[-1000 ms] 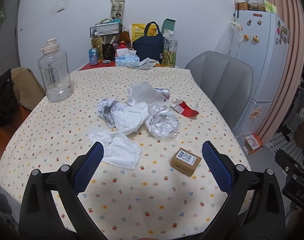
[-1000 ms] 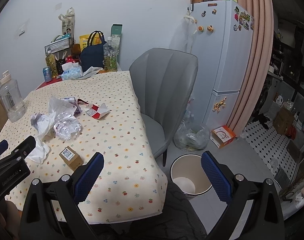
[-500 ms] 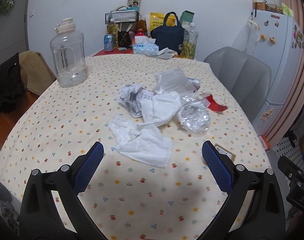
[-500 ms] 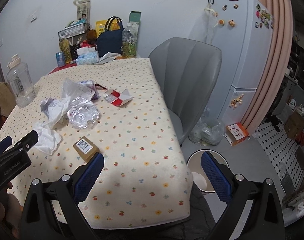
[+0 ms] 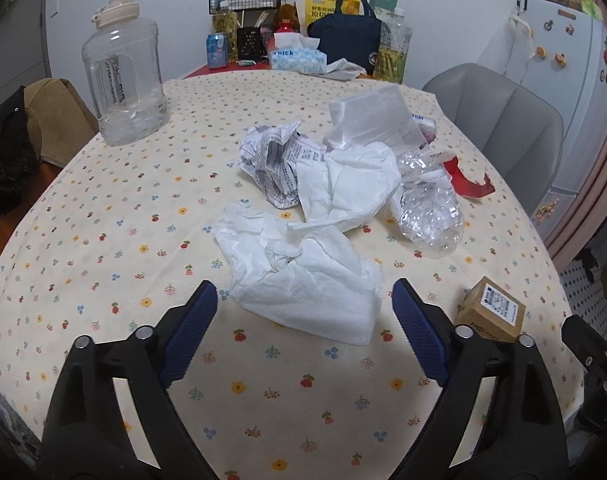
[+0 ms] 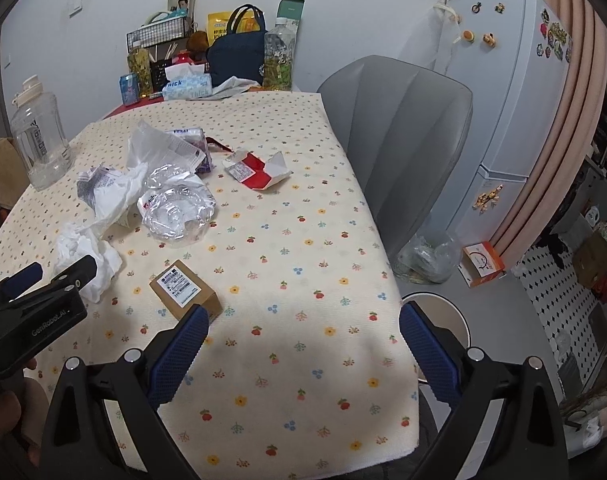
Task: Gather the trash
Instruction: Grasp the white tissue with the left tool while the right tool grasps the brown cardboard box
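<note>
A crumpled white tissue (image 5: 303,276) lies on the flowered tablecloth (image 5: 103,240) just ahead of my left gripper (image 5: 303,300). Its jaws are closing; the tissue's near edge sits between the blue pads, untouched. Behind it lie more white paper (image 5: 343,188), a printed paper ball (image 5: 271,160), a crushed clear bottle (image 5: 431,212) and a torn red carton (image 5: 467,184). My right gripper (image 6: 303,316) hangs open over the table's near right part, with a small cardboard box (image 6: 185,290) at its left fingertip. A white bin (image 6: 443,320) stands on the floor.
A big clear water jug (image 5: 123,80) stands at the far left. A tissue box (image 5: 299,58), a navy bag (image 5: 347,36) and bottles line the far edge. A grey chair (image 6: 399,128) and a clear bag (image 6: 427,256) stand right of the table, before a fridge (image 6: 515,100).
Both grippers came down and closer to the table. The left one's jaws narrowed around the near tissue. The right one shifted left, so the cardboard box now sits at its left fingertip.
</note>
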The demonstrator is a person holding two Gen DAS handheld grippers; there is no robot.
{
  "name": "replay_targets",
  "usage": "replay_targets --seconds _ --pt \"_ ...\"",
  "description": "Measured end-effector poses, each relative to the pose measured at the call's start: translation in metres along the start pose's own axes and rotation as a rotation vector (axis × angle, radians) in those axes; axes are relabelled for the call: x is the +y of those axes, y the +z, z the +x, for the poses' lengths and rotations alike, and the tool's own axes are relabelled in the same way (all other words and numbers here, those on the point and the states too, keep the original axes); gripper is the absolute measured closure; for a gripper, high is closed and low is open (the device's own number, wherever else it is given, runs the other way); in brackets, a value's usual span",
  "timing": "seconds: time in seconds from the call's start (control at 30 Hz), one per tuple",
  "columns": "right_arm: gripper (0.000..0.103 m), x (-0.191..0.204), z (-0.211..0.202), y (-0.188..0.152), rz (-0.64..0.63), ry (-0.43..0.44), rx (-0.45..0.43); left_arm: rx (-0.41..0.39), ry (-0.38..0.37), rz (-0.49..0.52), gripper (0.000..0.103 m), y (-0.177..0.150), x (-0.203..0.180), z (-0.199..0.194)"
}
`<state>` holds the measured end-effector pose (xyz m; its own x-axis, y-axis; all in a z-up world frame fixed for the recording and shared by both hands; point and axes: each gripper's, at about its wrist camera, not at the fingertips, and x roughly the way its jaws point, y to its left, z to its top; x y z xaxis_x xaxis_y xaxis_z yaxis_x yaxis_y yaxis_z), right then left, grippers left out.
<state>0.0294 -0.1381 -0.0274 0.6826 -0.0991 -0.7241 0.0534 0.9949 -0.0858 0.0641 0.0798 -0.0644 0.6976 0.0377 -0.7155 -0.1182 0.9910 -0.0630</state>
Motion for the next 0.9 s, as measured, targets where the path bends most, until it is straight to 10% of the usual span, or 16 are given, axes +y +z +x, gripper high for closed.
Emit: replay_targets --seconds 0.27,0.4,0.9 --pt "0.010 0.013 0.015 0.002 -0.024 0.002 0.029 0.056 0.003 0.006 0.051 -0.005 0.004 0.018" --pt "0.011 0.022 0.020 0.002 -0.041 0.015 0.039 0.059 -0.013 -0.027 0.093 -0.003 0.015 0.016" --pt "0.013 0.064 0.033 0.005 -0.089 0.107 0.061 0.013 0.047 -0.111 0.095 0.007 0.053 0.003"
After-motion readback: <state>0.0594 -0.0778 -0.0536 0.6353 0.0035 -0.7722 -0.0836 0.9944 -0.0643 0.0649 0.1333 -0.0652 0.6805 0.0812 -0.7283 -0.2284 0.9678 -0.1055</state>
